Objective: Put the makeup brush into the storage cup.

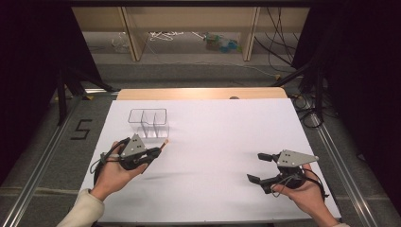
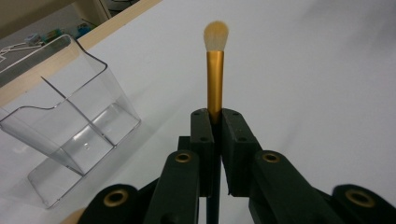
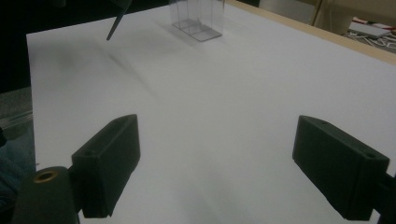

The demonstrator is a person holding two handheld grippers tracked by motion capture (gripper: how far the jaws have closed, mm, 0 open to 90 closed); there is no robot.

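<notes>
A clear divided organizer (image 1: 148, 122) is seen at the upper left of the white table (image 1: 217, 137). Just below it, a brush (image 1: 164, 143) is clamped in the left gripper (image 1: 153, 151). At the lower right, the right gripper (image 1: 257, 166) is held with jaws spread wide.

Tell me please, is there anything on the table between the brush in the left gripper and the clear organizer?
Nothing visible stands between them. The left gripper is shut on the brush, and the clear organizer sits close beside it on bare white table. The right gripper is open, far off.
</notes>
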